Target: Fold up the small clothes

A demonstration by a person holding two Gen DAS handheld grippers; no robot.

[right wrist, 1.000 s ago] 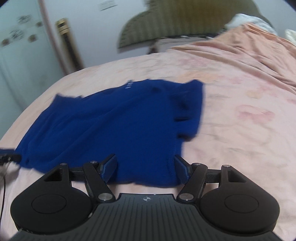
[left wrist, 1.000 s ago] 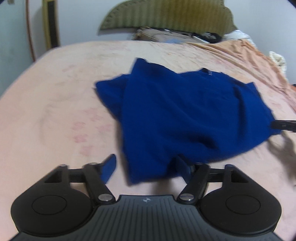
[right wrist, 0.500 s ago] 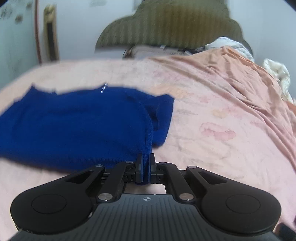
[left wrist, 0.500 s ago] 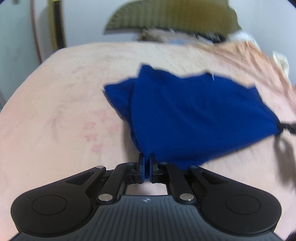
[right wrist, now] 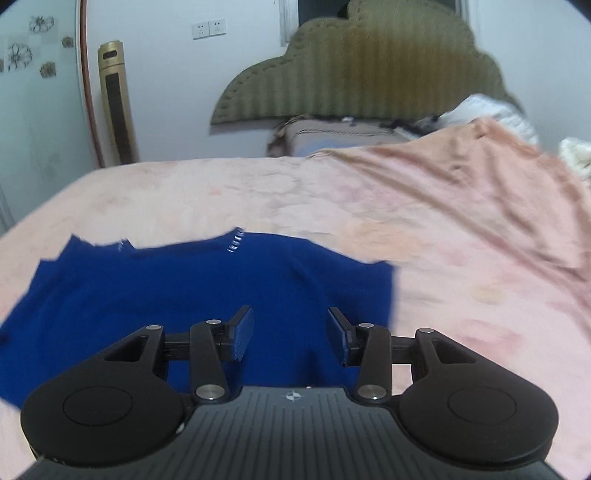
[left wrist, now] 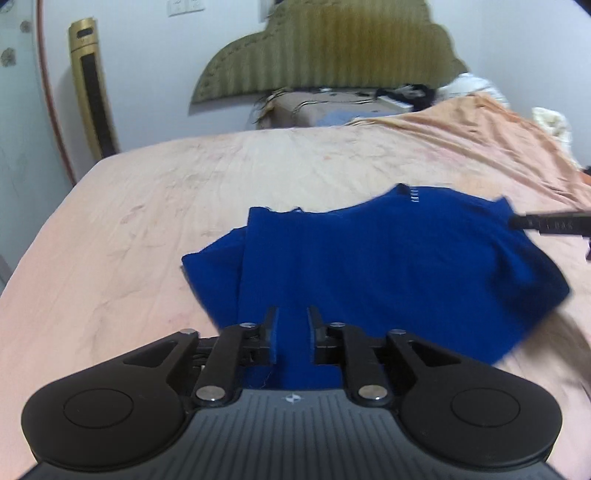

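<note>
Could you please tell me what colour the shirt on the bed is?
Solid royal blue shirt; right wrist view.

A home bedroom: a wide bed (right wrist: 258,206) with a pink sheet, a padded olive headboard (right wrist: 369,74), a gold tower fan (right wrist: 116,103) beside the wall, and wall sockets (right wrist: 208,28).

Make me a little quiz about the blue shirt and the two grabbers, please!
1. True or false: the shirt lies on a pink bed.
2. Which gripper has the wider gap: A left, B right?
3. Fill in: the cloth between the left fingers is ____ in colour.

Key: 1 true; 2 B; 3 blue.
</note>
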